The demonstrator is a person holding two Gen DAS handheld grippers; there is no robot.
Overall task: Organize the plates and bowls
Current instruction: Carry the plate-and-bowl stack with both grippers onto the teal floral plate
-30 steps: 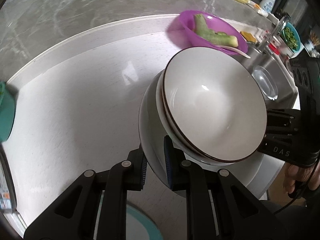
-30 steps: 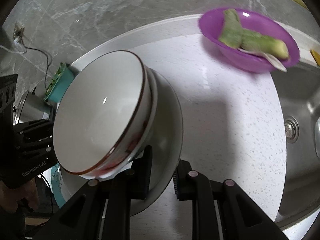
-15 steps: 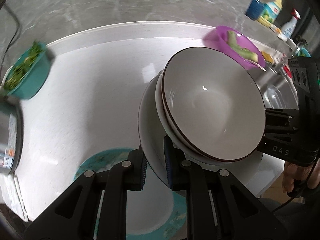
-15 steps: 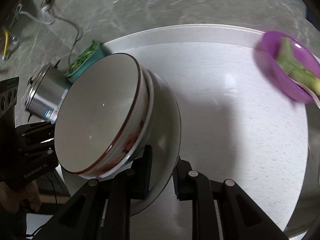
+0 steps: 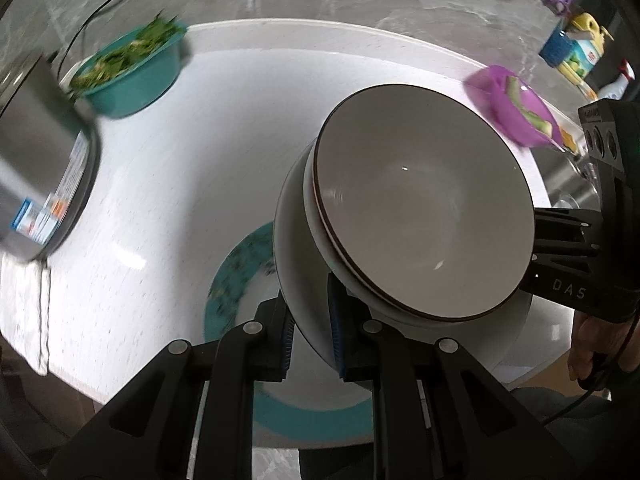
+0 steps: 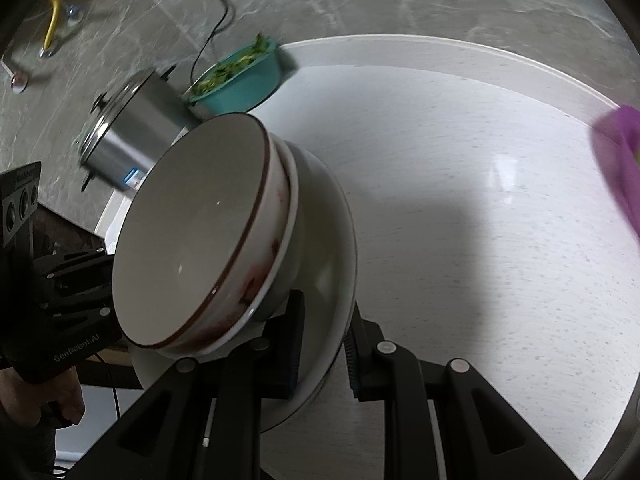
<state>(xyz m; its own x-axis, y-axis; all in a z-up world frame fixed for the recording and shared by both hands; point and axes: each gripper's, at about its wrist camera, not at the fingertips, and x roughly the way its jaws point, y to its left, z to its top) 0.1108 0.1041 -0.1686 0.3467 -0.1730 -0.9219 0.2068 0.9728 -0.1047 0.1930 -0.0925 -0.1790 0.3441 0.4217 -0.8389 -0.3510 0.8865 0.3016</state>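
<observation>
A stack hangs in the air between both grippers: a white plate (image 5: 294, 264) (image 6: 336, 264) carrying a white bowl and, nested on top, a brown-rimmed bowl (image 5: 424, 216) (image 6: 188, 240). My left gripper (image 5: 310, 328) is shut on the plate's near rim. My right gripper (image 6: 322, 352) is shut on the opposite rim; it shows at the right edge of the left wrist view. Below the stack a teal-rimmed patterned plate (image 5: 236, 276) lies on the white counter. Red smears mark the lower bowl's outside (image 6: 276, 248).
A teal bowl of greens (image 5: 132, 68) (image 6: 240, 80) and a steel pot (image 5: 36, 176) (image 6: 128, 140) stand at the counter's left. A purple bowl with green vegetable pieces (image 5: 516, 104) (image 6: 620, 160) sits to the right, bottles (image 5: 576, 52) behind it. White counter (image 6: 480, 220) spreads between.
Both grippers have carried the stack leftward along the counter. The purple bowl and sink slid off to the right; the teal bowl, the pot and the patterned plate came into view.
</observation>
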